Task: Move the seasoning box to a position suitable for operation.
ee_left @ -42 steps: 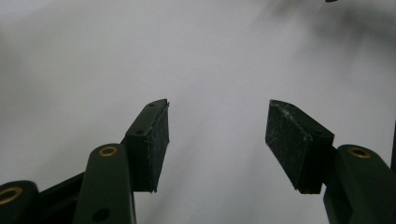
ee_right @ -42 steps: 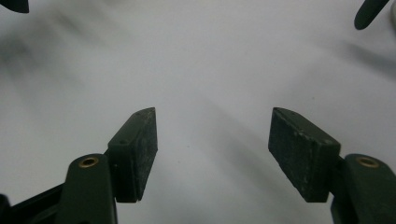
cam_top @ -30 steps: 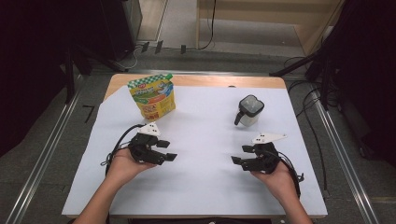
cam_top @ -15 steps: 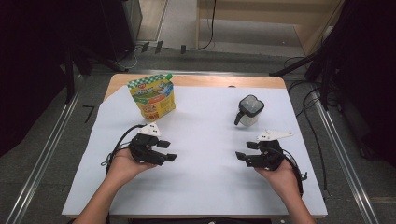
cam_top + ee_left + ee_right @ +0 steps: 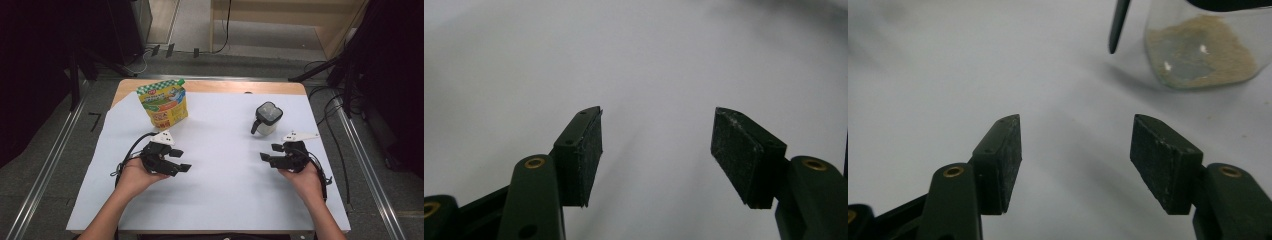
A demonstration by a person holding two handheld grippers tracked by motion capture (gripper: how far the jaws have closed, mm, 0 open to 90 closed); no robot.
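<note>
A yellow and green stand-up pouch (image 5: pixel 162 105) stands at the back left of the white sheet (image 5: pixel 220 200). At the back right is a clear jar (image 5: pixel 266 119) with a black lid and handle; the right gripper view shows beige powder in the jar (image 5: pixel 1198 55). My left gripper (image 5: pixel 181 160) lies in front of the pouch and points right. It is open, its jaws have just widened slightly, and nothing is between them (image 5: pixel 656 150). My right gripper (image 5: pixel 268 152) is open and empty just in front of the jar, pointing left (image 5: pixel 1075 150).
The white sheet covers a wooden table whose bare edge (image 5: pixel 210 86) shows at the back. Metal rails (image 5: pixel 367 165) run along both sides of the table. Cables (image 5: pixel 125 160) trail from each gripper over the sheet.
My right hand has shifted a little to the right and farther back, closer to the jar. The left hand has stayed where it was.
</note>
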